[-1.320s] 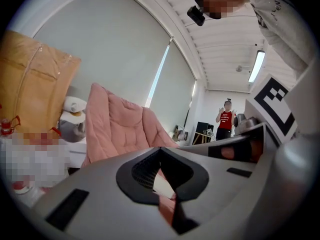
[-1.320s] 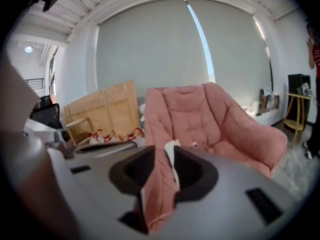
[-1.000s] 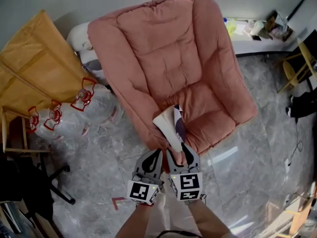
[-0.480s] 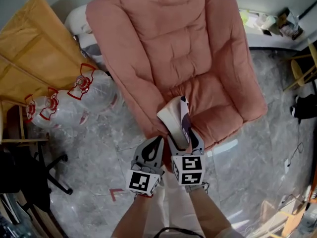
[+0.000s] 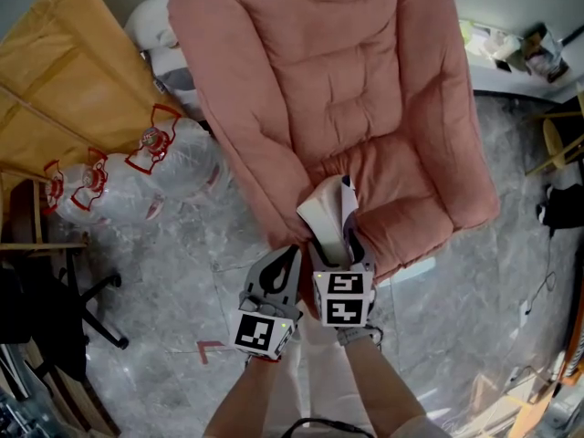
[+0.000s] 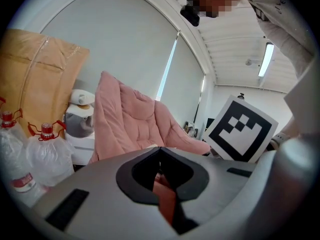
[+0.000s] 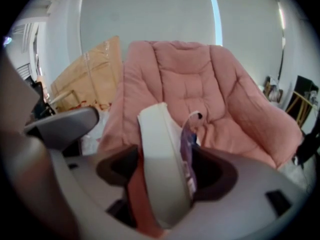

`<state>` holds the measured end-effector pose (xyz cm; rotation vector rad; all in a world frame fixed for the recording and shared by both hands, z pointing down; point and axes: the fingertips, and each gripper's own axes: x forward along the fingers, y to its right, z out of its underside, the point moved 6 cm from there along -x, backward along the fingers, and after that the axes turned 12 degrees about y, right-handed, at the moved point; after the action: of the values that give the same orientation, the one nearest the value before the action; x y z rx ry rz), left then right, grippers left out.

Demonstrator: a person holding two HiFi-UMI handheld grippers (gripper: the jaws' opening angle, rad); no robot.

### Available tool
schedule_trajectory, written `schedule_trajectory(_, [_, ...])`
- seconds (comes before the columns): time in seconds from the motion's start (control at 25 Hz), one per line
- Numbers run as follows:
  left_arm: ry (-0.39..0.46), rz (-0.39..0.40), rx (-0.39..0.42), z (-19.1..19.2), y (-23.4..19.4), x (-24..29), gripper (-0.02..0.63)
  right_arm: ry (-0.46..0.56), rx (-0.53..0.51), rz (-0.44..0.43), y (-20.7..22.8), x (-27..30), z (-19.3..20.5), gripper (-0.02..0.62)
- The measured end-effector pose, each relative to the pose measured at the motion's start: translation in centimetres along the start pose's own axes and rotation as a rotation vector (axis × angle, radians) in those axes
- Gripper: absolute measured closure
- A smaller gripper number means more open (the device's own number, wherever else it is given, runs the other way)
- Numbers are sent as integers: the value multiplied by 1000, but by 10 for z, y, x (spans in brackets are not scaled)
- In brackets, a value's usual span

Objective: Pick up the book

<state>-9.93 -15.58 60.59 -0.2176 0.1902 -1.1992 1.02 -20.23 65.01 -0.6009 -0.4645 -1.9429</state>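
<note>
Book (image 5: 327, 215) in the head view: it stands on edge, pale pages to the left, purple cover to the right. It is at the front edge of the pink armchair (image 5: 347, 89) seat, at 12 o'clock from the right gripper (image 5: 340, 245). That gripper's two jaws reach along either side of the book. The gripper hides the book's lower end, so I cannot tell whether it rests on the cushion. The left gripper (image 5: 290, 250) hangs just beside the right one at 9 o'clock, over the grey floor (image 5: 155, 281), clear of the book.

In the left gripper view the jaws meet at their tips with nothing between them. The armchair lies ahead at 12 o'clock and the right gripper's marker cube (image 6: 242, 129) stands at 3 o'clock.

In the right gripper view the jaws have just been opening and now stand at their widest. The book rises between them, with dark gaps on both sides, so the pads do not seem to press it.

By my reading the grasp is the step in hand and is not secured. The next move calls for closing the right jaws squarely across the book's thickness, low near the spine so the pages do not splay. Then comes a straight lift off the cushion, with the left gripper kept out of the way.
</note>
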Motion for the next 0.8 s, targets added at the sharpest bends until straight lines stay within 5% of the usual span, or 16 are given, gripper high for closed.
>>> schedule_trajectory(0.64, [4, -42, -42, 1, -1, -6, 591, 15, -1, 32, 12, -3, 2, 273])
schedule_trajectory(0.8, [9, -43, -32, 2, -3, -8, 591, -10, -77, 39, 5, 2, 1, 273])
